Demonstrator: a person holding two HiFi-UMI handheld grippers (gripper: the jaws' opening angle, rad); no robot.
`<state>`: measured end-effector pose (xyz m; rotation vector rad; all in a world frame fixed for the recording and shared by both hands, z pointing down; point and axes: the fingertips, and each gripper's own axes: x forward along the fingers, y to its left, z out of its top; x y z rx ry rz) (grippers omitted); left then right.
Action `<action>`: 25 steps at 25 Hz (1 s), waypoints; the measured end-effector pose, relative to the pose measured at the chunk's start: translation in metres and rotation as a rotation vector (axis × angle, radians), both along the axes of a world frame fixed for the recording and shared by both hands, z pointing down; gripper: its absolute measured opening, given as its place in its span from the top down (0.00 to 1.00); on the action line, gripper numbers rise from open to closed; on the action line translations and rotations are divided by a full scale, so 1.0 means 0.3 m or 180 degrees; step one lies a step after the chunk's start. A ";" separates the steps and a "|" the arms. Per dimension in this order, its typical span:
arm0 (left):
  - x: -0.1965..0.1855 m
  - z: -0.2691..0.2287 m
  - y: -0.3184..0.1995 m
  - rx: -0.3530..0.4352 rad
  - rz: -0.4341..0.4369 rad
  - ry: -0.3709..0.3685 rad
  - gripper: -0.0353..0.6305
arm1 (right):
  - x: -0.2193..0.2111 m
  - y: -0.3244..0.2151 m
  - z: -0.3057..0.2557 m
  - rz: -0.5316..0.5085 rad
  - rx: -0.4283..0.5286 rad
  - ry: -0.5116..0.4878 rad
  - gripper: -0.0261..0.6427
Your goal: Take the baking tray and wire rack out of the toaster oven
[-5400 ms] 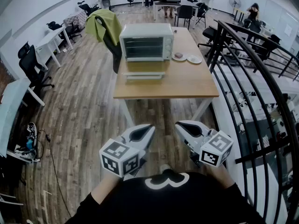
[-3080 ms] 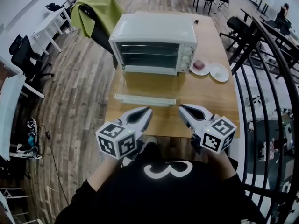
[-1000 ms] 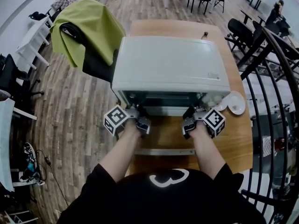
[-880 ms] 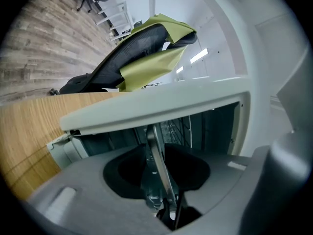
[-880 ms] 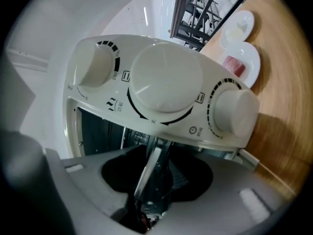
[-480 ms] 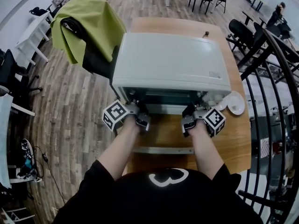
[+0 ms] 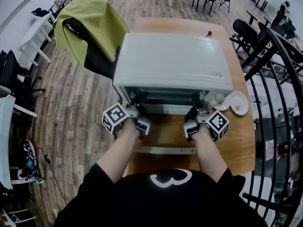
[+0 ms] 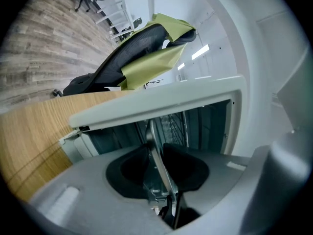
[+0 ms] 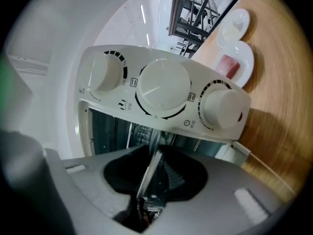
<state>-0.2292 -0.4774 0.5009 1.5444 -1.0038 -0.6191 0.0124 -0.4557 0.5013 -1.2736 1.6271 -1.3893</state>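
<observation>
The white toaster oven (image 7: 173, 60) stands on the wooden table (image 7: 236, 145) with its door (image 7: 165, 150) folded down flat. Both grippers reach into its mouth. My left gripper (image 7: 137, 111) is at the left end of the opening and my right gripper (image 7: 195, 112) at the right end, under the knobs (image 9: 161, 89). In the left gripper view the thin metal rim of the baking tray (image 8: 155, 148) runs between the black pads (image 8: 183, 165), which have just closed on it. The right gripper view shows the same rim (image 9: 150, 170) pinched. Wire rack bars (image 8: 173, 126) show behind.
Two small plates (image 7: 236, 103) sit right of the oven, one with a pinkish piece (image 9: 230, 65). A chair draped in green cloth (image 7: 90, 22) stands at the table's left. A black railing (image 7: 279, 103) runs along the right.
I have come from across the floor up to the table, and both grippers went from hanging free into the oven mouth. Over the last second they hardly shifted.
</observation>
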 end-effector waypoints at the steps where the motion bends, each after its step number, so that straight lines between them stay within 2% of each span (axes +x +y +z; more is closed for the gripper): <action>1: -0.002 -0.001 0.008 -0.0009 0.0009 -0.0012 0.79 | -0.001 0.009 -0.001 -0.0009 -0.0012 0.0015 0.81; 17: -0.003 -0.003 0.155 -0.0109 0.0050 -0.0128 0.79 | -0.001 0.153 -0.001 -0.0158 -0.0081 0.0033 0.81; 25: -0.026 -0.004 0.281 -0.0159 0.0026 -0.0169 0.80 | -0.026 0.268 0.003 -0.0291 -0.0094 0.0083 0.81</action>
